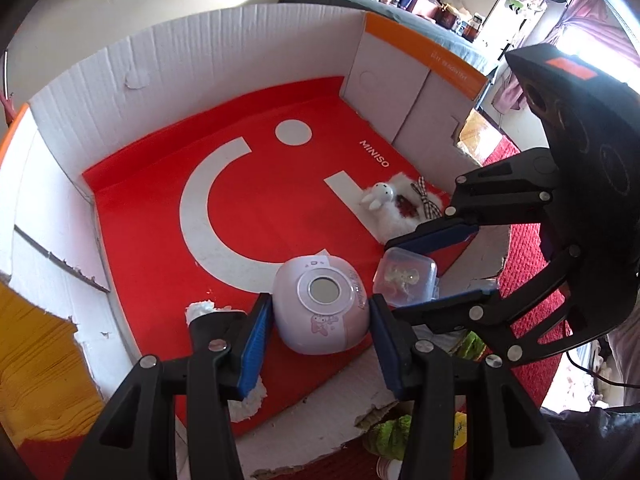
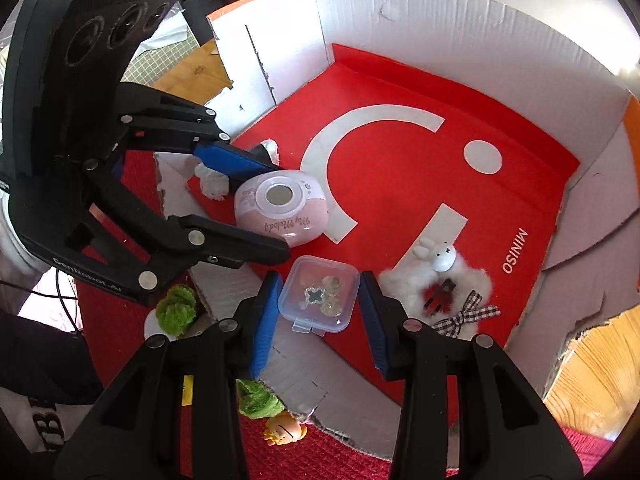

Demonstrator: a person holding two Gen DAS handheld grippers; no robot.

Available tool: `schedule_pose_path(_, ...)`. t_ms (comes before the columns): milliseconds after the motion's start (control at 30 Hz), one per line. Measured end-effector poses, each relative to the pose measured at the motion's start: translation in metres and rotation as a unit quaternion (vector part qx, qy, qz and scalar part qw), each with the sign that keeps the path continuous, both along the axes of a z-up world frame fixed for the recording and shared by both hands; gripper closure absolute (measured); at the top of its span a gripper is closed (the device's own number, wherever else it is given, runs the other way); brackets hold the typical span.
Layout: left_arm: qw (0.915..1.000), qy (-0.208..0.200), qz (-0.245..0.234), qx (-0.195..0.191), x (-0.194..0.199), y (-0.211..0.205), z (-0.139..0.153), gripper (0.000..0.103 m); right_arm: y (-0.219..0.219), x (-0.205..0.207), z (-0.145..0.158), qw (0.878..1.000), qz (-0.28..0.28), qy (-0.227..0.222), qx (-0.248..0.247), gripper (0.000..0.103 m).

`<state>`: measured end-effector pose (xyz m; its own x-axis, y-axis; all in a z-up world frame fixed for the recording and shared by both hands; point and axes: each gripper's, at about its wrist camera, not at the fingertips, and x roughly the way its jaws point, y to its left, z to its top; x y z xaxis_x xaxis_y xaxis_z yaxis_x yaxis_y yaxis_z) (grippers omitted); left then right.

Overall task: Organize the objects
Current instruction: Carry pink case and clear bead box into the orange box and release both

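My left gripper (image 1: 320,320) straddles the pink rounded gadget (image 1: 320,308) low in the middle of the left wrist frame. The blue pads sit on either side of its body, close enough that I judge them clamped on it, though the left contact is hard to confirm. My right gripper (image 2: 320,304) brackets the small clear plastic box (image 2: 320,294) at lower centre of the right wrist frame. Slim gaps show between the pads and the box walls, so I read those jaws as apart and not yet pressing. Both things lie on the red sheet (image 1: 160,216) lining the white cardboard box (image 1: 200,40).

Risks as I judge them:
- The gadget's shell is smooth and domed, so a squeeze off its widest part could pop it out.
- The clear box is light with a small latch tab facing me. Pinching near that tab could spring the lid and spill the small trinkets inside.
- My two grippers are crowded, with one right finger almost over the gadget, so moving either could knock the other's object.
- The fluffy white rabbit plush (image 2: 440,268) with a checked bow (image 2: 468,316) lies just right of the clear box and could snag.

Readable writing: "MINISO" in white on the red sheet, "My Melody" in script on the gadget, and "Genrobot.AI", as best I can read it, on the left gripper's body in the right wrist view.
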<state>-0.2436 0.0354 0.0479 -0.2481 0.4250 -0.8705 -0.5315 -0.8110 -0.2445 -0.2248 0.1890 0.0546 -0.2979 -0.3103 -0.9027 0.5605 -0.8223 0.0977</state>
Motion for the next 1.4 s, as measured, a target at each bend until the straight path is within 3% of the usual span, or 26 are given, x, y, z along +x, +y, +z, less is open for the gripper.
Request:
schedule_pose_path(400,0.9993,-0.01,-0.025,-0.024,-0.003,0.006,-0.006,0.053,-0.001,-0.004,-0.007,1.0,0.01,-0.014,0.001,0.064)
schedule_pose_path(1400,0.999,-0.01,-0.031,-0.031,0.0,0.004,-0.002,0.053,-0.003,0.016,-0.008,1.0,0.02,0.0,0.012,0.062)
